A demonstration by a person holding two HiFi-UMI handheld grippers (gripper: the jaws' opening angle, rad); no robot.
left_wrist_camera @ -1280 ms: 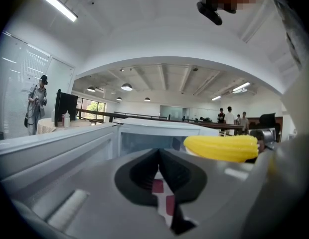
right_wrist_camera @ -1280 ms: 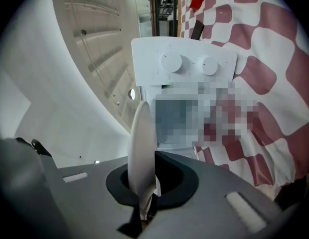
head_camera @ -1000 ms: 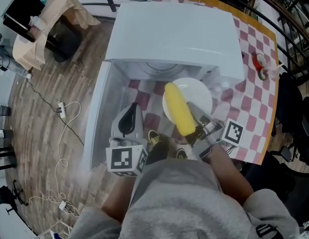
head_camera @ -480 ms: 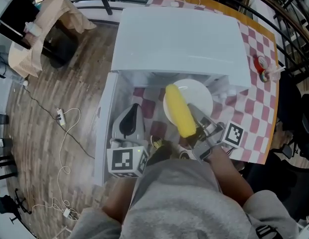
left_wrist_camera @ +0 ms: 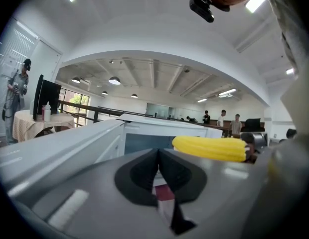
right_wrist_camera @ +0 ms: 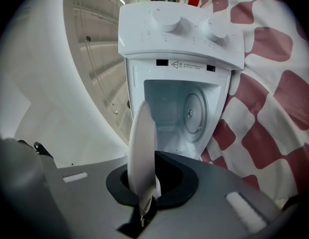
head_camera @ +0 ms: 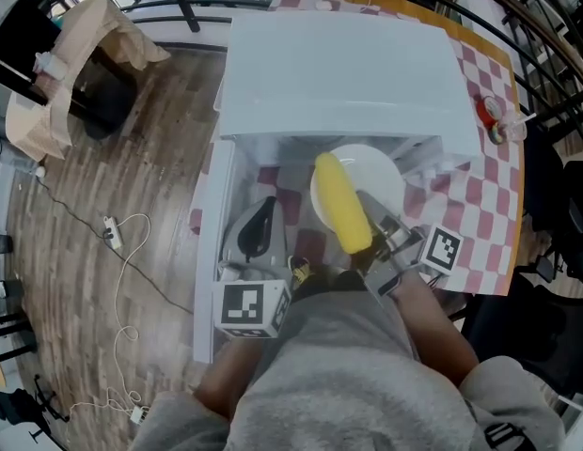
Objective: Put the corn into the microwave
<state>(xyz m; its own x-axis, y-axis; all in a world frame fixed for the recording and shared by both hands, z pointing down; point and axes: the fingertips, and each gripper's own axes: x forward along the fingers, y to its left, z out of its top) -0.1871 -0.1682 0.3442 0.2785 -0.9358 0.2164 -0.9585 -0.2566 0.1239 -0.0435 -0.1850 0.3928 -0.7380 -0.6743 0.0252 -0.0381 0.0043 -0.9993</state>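
We pinch the white plate's point(head_camera: 381, 172) near rim in our right gripper point(right_wrist_camera: 144, 185) so the corn cob point(head_camera: 341, 203) lies level, facing the open microwave point(head_camera: 338, 64). Our left gripper point(left_wrist_camera: 158, 171), pressed together and empty, waits beside the door point(head_camera: 209, 280).

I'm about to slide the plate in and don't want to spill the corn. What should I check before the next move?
1. Door of the white microwave swung open: ok.
2. Cavity holds only its round turntable: ok.
3. Right claw shut on the round white plate: ok.
4. Yellow corn cob lying on the plate: ok.
5. Left claw shut and empty: ok.
6. Left claw clear of the plate's path: cannot tell.
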